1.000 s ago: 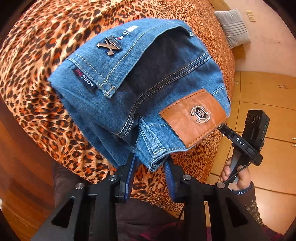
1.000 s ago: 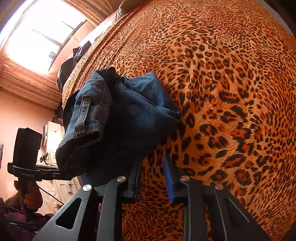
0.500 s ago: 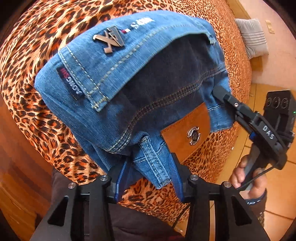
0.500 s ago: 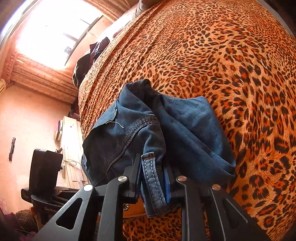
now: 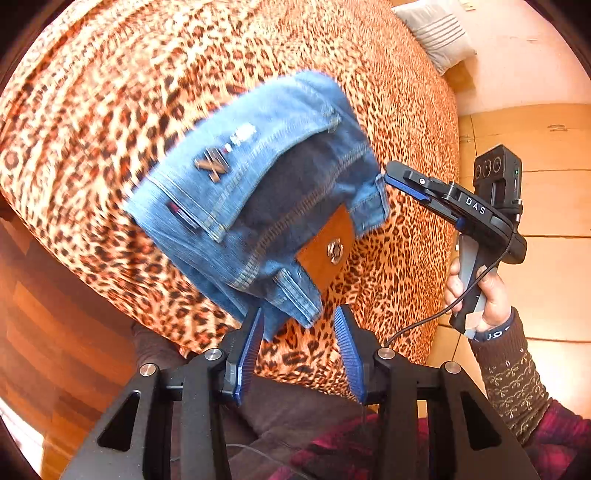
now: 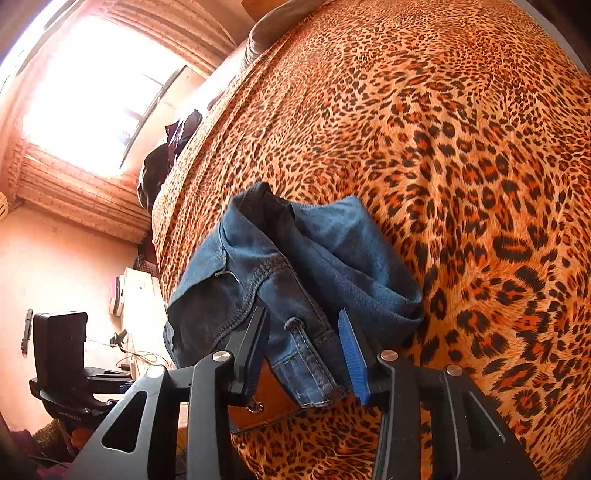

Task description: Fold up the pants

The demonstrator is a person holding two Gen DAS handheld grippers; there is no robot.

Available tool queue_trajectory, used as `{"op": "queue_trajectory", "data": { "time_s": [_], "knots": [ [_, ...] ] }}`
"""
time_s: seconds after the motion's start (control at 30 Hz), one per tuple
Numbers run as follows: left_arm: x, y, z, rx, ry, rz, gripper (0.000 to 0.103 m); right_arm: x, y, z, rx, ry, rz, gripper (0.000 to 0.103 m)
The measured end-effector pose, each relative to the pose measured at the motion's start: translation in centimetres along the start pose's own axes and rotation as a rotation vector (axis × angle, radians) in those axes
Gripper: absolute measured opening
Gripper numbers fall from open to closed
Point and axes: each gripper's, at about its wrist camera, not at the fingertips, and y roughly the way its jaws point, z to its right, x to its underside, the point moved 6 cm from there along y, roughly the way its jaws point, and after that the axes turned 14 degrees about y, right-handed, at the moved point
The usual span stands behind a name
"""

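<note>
The folded blue jeans (image 5: 266, 192) lie in a bundle near the edge of the leopard-print bed (image 5: 110, 92), with a brown leather patch (image 5: 328, 251) facing me. My left gripper (image 5: 299, 343) is open, with its pads either side of the bundle's near corner. My right gripper (image 6: 304, 350) is open, straddling a belt loop (image 6: 306, 354) at the waistband of the jeans (image 6: 295, 266). In the left wrist view the right gripper (image 5: 406, 181) sits at the bundle's right corner.
A grey pillow (image 5: 436, 33) lies at the far end of the bed. Dark clothes (image 6: 166, 155) lie at the bed's far edge under a bright window. Wooden floor (image 5: 55, 314) and pale cabinets (image 5: 546, 140) flank the bed.
Both grippers have opened and let go of the jeans. The left gripper has pulled back, so the bundle looks farther away and now rests on the bed.
</note>
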Motion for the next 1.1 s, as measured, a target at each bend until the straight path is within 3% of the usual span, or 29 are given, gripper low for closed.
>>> {"op": "queue_trajectory", "data": {
  "time_s": [0.07, 0.17, 0.2, 0.23, 0.27, 0.3, 0.33, 0.43, 0.53, 0.57, 0.7, 0.73, 0.8, 0.9, 1.1],
  "knots": [
    [-1.7, -1.9, -1.4, -0.057, -0.038, 0.059, 0.049, -1.5, -0.2, -1.4, -0.031, -0.011, 0.033, 0.044],
    [-3.6, -2.5, -2.7, -0.024, -0.105, 0.107, 0.050, -3.1, 1.0, -5.5, -0.056, -0.088, 0.076, 0.044],
    [-4.0, -2.3, -3.8, -0.032, -0.117, 0.108, 0.050, -3.3, 1.3, -6.9, -0.071, -0.124, 0.093, 0.042],
    [-5.1, -1.4, -4.0, -0.046, -0.118, 0.104, 0.050, -3.5, 2.1, -8.5, -0.075, -0.153, 0.108, 0.033],
    [-6.0, -0.3, -3.8, -0.054, -0.111, 0.092, 0.050, -3.7, 2.8, -9.4, -0.058, -0.172, 0.121, 0.026],
    [-6.9, 1.1, -3.6, -0.064, -0.100, 0.067, 0.050, -3.7, 3.8, -9.8, -0.024, -0.186, 0.118, 0.011],
    [-7.0, 2.4, -3.7, -0.086, -0.079, 0.029, 0.050, -3.8, 5.2, -9.7, 0.047, -0.197, 0.114, 0.006],
    [-7.5, 7.3, -4.0, -0.177, 0.066, -0.084, 0.049, -3.7, 9.4, -6.2, 0.222, -0.161, 0.048, 0.002],
    [-7.9, 7.4, -2.0, -0.206, 0.208, -0.161, 0.050, -3.9, 8.8, -4.7, 0.185, -0.026, 0.069, 0.002],
    [-7.9, 7.2, -1.5, -0.182, 0.254, -0.192, 0.050, -3.9, 8.0, -4.7, 0.164, 0.008, 0.083, 0.002],
    [-9.5, 5.2, -0.5, -0.014, 0.339, -0.252, 0.050, -3.0, 2.2, -2.8, 0.068, 0.200, 0.199, 0.029],
    [-10.6, 4.8, -0.6, -0.003, 0.349, -0.248, 0.052, -2.4, 0.7, -1.8, 0.067, 0.259, 0.244, 0.040],
    [-13.5, 5.1, -0.9, -0.008, 0.369, -0.237, 0.058, -0.3, -1.8, 0.7, 0.071, 0.375, 0.305, 0.049],
    [-17.7, 7.4, -1.2, 0.014, 0.364, -0.268, 0.062, 3.6, -3.1, 4.0, 0.067, 0.540, 0.369, 0.049],
    [-21.3, 13.9, -1.4, 0.016, 0.392, -0.391, 0.062, 8.4, -0.8, 6.2, -0.025, 0.773, 0.457, 0.049]
  ]
}}
